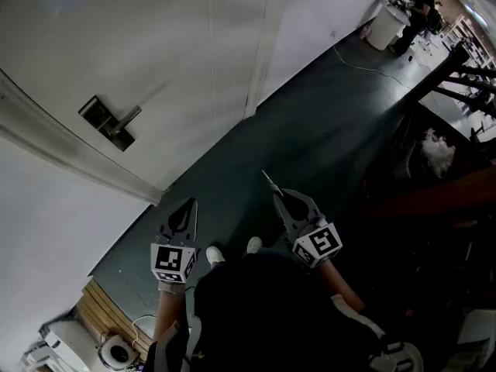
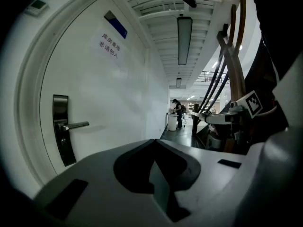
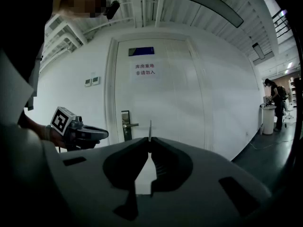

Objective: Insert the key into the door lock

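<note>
The white door (image 1: 155,45) carries a dark lock plate with a lever handle (image 1: 110,122), also seen as the lock plate (image 2: 61,134) in the left gripper view and the lock plate (image 3: 126,125) in the right gripper view. My right gripper (image 1: 273,191) is shut on a thin metal key (image 3: 150,129) whose blade sticks out past the tips, the key (image 1: 267,180) pointing toward the door, well short of it. My left gripper (image 1: 184,206) is shut with nothing in it, left of the right one, nearer the door.
Dark floor (image 1: 325,115) runs along the white wall. A person stands by a white bin (image 1: 386,26) far down the corridor. Dark railings and furniture (image 1: 457,76) line the right side. Wooden boards (image 1: 108,316) lie by the wall behind me.
</note>
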Available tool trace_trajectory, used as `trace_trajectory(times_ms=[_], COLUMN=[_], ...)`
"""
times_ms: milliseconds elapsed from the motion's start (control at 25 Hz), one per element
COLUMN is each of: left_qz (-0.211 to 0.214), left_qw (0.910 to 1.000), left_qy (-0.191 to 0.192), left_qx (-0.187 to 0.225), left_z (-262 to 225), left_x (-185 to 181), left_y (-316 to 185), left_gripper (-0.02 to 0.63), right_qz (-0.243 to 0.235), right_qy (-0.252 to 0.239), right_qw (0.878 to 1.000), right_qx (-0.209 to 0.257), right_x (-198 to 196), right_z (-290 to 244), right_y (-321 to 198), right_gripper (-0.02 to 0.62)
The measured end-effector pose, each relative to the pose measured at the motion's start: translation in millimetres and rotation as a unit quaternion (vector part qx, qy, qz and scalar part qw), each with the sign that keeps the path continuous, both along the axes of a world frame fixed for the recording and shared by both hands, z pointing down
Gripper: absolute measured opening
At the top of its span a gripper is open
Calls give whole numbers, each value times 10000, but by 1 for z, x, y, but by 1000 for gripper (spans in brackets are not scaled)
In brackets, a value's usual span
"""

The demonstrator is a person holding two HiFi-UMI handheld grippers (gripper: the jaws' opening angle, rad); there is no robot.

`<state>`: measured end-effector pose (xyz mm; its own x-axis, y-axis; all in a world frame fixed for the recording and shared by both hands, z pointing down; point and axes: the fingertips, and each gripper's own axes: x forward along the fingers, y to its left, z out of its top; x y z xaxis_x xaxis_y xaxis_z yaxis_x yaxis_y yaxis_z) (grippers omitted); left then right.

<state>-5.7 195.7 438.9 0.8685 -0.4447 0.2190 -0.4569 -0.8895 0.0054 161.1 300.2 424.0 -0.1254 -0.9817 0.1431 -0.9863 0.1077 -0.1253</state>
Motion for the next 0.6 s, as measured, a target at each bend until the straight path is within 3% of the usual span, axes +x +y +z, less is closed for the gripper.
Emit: trace_trajectory(times_ms=[600], left_qz=[-64], left_qw=[9998], left_qy=[-106], left_qx=[146], left_z=[-6], left_x=[62], left_y=[13], left_gripper=[9], right_qz=[-97], right_qy=[-218], right_qw=[9995], right_qx=[185], right_x=[59], right_z=[-2], right_y=[6], right_gripper=[32])
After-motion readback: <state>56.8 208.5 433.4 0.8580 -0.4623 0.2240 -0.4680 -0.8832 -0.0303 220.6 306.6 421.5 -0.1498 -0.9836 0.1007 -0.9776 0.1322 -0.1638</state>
